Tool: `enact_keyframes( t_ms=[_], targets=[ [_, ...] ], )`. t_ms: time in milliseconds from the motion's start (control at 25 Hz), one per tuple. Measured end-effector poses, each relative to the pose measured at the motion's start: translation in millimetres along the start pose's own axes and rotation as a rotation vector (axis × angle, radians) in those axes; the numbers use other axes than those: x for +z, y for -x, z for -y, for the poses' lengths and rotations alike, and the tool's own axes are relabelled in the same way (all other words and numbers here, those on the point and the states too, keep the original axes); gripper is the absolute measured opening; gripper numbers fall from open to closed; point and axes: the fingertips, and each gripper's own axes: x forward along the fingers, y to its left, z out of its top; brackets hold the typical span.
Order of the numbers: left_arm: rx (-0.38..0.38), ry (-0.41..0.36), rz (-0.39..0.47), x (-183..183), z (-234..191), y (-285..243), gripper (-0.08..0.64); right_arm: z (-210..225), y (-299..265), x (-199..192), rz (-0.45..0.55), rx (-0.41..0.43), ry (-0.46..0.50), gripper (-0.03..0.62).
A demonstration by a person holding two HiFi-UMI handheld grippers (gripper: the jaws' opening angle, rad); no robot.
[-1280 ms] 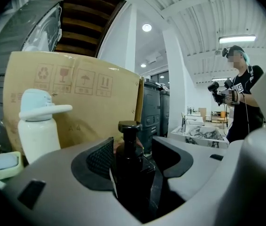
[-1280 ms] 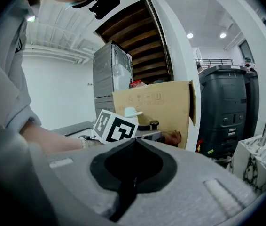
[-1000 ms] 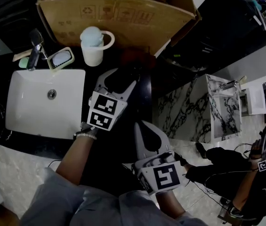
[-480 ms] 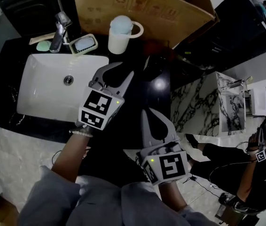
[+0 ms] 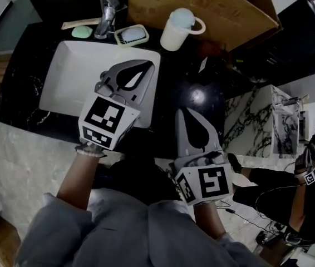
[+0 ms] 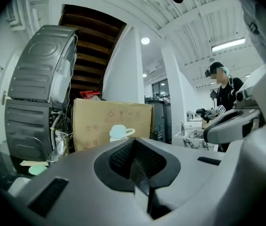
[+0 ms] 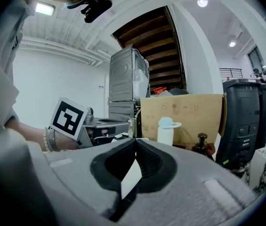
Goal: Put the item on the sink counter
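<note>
Black counter (image 5: pixel 174 74) with sink (image 5: pixel 71 79) and cardboard box (image 5: pixel 213 4), left gripper (image 5: pixel 149 64) fingers just closed empty over sink, right gripper (image 5: pixel 185 112) fingers shut empty, white mug (image 5: pixel 177 32), and dark bottle (image 7: pixel 200 147) standing beside mug, well apart from both.

item: dark bottle (image 7: pixel 201 142) (round cap) | upright | on black sink counter (image 5: pixel 174 65), beside white mug (image 5: pixel 177 31)

White walls (image 7: pixel 58 84) and round ceiling lamps (image 6: pixel 145 40) surround a dark wooden stair underside (image 7: pixel 148 34); the floor (image 5: pixel 24 166) is pale marble.
</note>
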Motion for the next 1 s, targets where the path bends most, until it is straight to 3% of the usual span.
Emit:
enact_keyframes(
  t_ms=[520, 680, 1000],
  targets=[
    [0.122, 0.037, 0.025, 4, -43, 108, 0.006, -69, -21, 22, 0.056, 0.078, 0.054, -0.003],
    [0.154, 0.017, 0.0, 0, -53, 130, 0.006, -87, -27, 26, 0.068, 0.114, 0.083, -0.003],
    [0.19, 0.051, 0.016, 5, -62, 160, 0.006, -110, -33, 31, 0.067, 0.162, 0.113, -0.003]
  ],
)
